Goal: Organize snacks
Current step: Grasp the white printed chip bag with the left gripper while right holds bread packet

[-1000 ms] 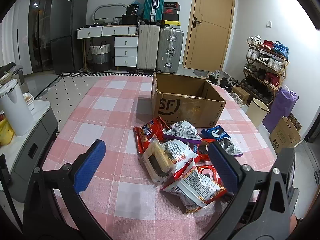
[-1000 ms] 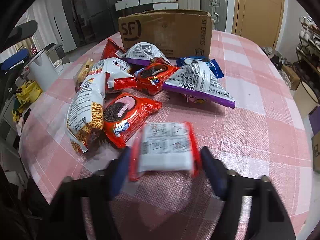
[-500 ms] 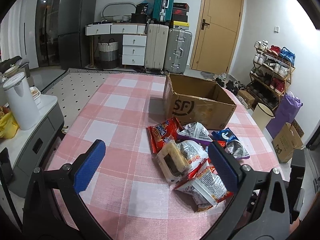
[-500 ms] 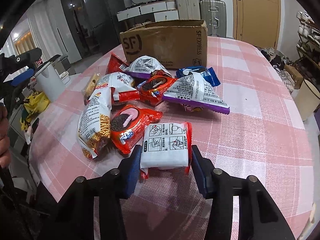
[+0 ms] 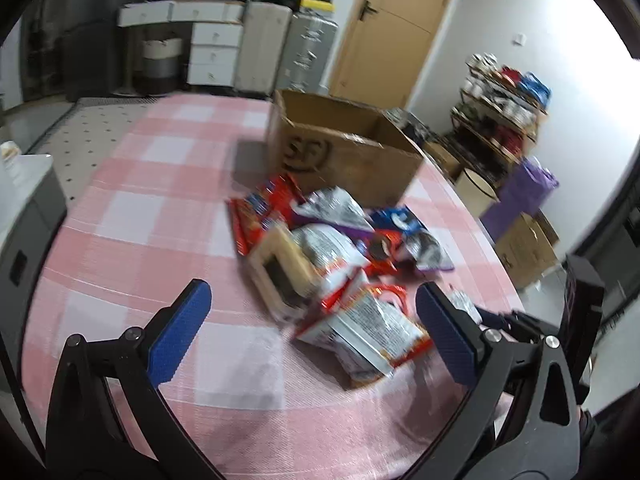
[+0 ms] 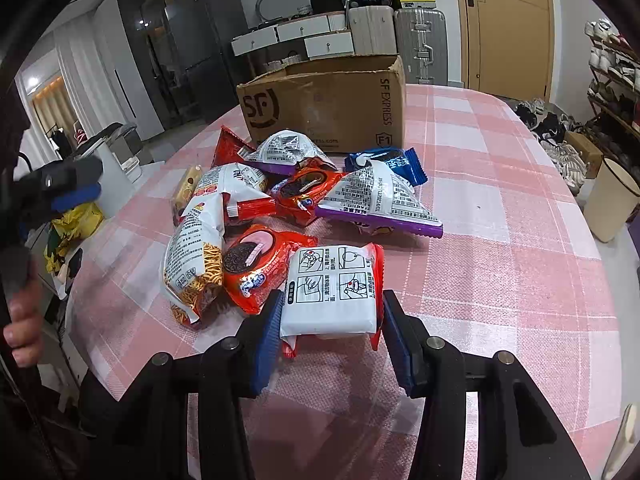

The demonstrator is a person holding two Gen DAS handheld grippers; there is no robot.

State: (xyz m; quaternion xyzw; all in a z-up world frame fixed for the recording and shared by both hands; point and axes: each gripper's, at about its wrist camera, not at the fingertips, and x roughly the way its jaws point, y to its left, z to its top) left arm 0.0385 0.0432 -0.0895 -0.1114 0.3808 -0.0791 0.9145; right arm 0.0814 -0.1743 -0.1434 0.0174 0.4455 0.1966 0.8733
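- Right wrist view: my right tongs (image 6: 328,322) have just been closing and now pinch the white noodle packet (image 6: 334,290) by its 2 sides, on the near side of the cardboard box (image 6: 324,110).
- I judge it best to lift straight up, clear of the snack pile (image 6: 280,196), then carry it over the box rim.
- My left tongs (image 5: 312,320) stand wide and empty, nearer me than the box.

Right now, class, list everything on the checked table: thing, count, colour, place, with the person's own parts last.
cardboard box: one, brown, open, far end of the table.
snack packets: about ten, red, white, purple, blue, heaped before the box.
white packet: one, red-edged, nearest, between the right pads.
tablecloth: one, pink and white check.
right gripper: one, blue pads, shut on the white packet.
left gripper: one, blue pads, open above the heap.
hand: one, left edge.
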